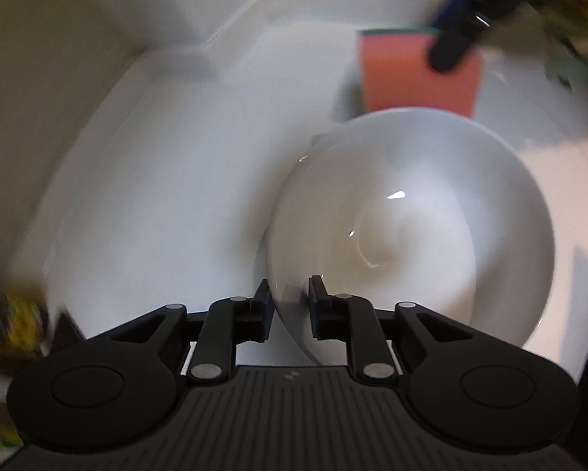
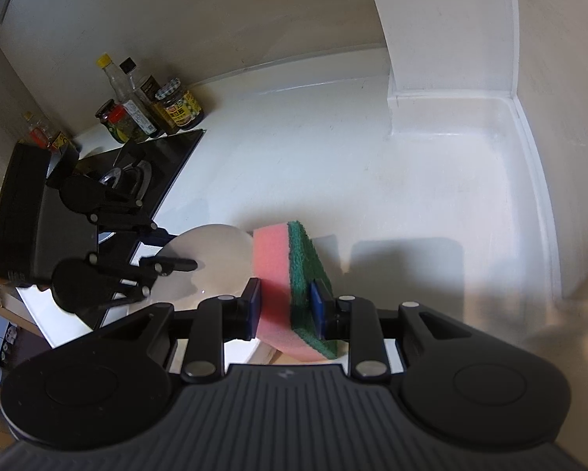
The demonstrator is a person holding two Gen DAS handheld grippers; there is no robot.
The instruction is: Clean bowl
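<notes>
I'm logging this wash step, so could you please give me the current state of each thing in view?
bowl: white, tilted, rim pinched by the left gripper.
left gripper: shut on the bowl's rim.
sponge: pink foam with green scrub side, held beside the bowl.
right gripper: shut on the sponge.
jars and bottles: upright, capped, by the wall.
counter: white, bare here.
</notes>
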